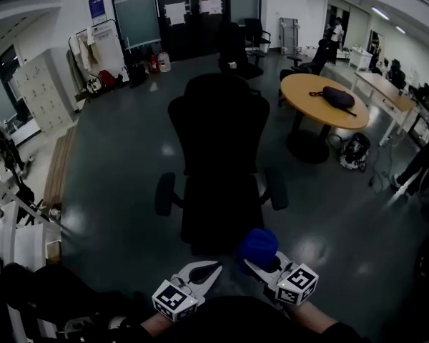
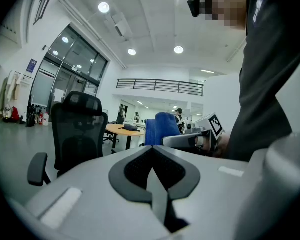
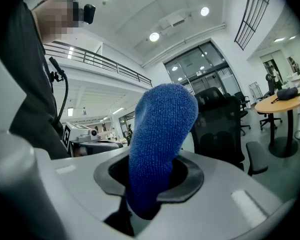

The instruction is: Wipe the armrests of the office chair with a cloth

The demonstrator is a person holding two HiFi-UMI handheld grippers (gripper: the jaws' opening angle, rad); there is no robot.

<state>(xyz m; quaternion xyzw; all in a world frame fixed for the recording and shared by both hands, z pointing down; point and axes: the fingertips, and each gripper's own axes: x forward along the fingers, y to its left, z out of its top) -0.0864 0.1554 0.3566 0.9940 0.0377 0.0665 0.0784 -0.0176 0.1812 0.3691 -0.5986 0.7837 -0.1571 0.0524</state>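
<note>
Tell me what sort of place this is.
Most likely an open-plan office hall: a black office chair in the middle, a round wooden table beyond it to the right, and long desks along the right side.

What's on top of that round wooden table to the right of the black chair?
A dark bag with a strap lies on the round table; I see nothing else on it. The bag covers the patch of tabletop beneath it.

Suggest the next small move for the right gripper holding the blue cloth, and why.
Probably carry the right gripper forward and down to the padded armrest on that side of the black mesh office chair. The blue terry cloth is clamped in its jaws, but it hangs short of the chair, touching nothing. The left gripper is shut and empty.
</note>
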